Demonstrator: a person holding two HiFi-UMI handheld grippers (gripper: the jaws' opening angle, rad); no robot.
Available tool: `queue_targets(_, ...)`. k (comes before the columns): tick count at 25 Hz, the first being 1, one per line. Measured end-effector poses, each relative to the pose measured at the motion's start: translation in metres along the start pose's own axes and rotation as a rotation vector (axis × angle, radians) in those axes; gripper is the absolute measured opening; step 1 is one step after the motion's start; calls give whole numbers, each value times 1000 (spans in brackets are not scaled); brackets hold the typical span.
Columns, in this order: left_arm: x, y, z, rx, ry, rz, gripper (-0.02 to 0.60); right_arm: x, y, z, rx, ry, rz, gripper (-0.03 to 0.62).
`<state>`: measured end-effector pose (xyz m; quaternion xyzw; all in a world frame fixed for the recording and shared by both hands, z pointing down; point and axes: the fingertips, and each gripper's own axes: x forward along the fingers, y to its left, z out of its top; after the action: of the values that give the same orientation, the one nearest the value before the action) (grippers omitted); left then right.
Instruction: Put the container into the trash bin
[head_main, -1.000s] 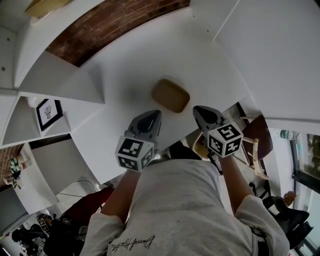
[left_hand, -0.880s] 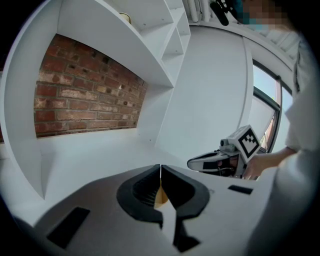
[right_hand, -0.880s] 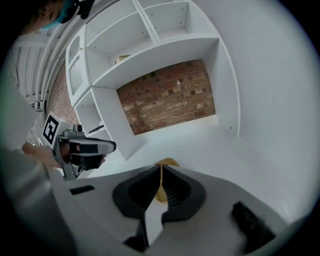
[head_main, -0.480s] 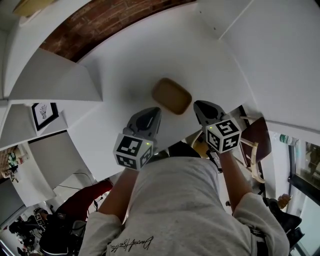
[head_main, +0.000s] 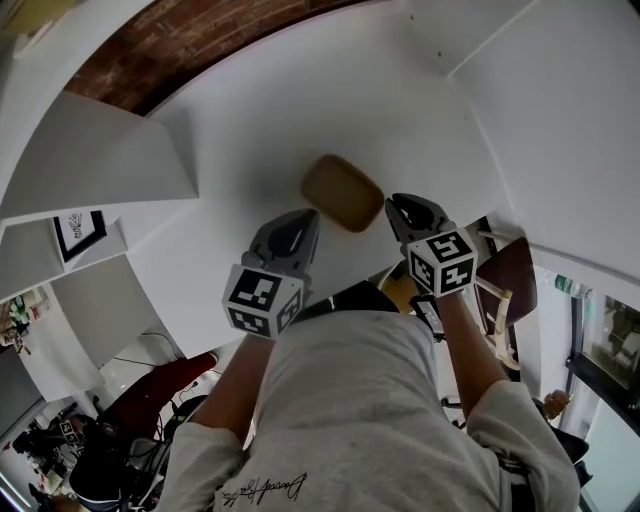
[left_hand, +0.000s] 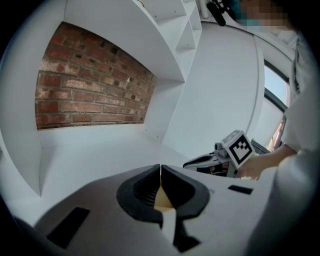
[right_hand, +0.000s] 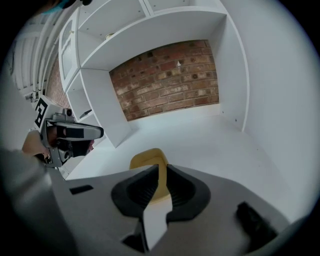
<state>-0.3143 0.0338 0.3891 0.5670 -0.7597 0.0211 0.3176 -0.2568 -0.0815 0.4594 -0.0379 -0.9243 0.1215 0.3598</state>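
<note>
A tan, rounded container (head_main: 342, 192) lies flat on the white table (head_main: 250, 130). My left gripper (head_main: 305, 218) hovers just short of its near left corner, jaws shut with the tips touching (left_hand: 160, 167); a patch of the container (left_hand: 162, 200) shows behind them. My right gripper (head_main: 393, 203) sits close beside the container's near right edge. Its jaws (right_hand: 162, 170) stand a narrow slit apart, and the container (right_hand: 146, 159) shows just beyond and through that slit. Nothing is held. No trash bin shows in any view.
The table runs back into a white alcove with a brick wall (right_hand: 165, 80). White shelf panels (head_main: 100, 150) flank it on the left and a white side wall (right_hand: 235, 90) on the right. A wooden chair (head_main: 505, 290) and a red seat (head_main: 160, 385) stand below the table's edge.
Both grippers have crept forward toward the container, the right one closing in on its right edge. The container has not moved.
</note>
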Motion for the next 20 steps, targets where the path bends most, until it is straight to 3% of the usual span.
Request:
queue_targets(8, 7, 6, -8, -27, 18, 26, 17, 23, -13, -14, 40, 46, 23, 37)
queue_targets(11, 7, 9, -13, -39, 26, 35, 17, 32, -13, -21, 46, 69, 35, 98)
queue_targets(20, 5, 13, -21, -54, 41, 68, 17, 50, -21, -34, 18, 123, 33, 104)
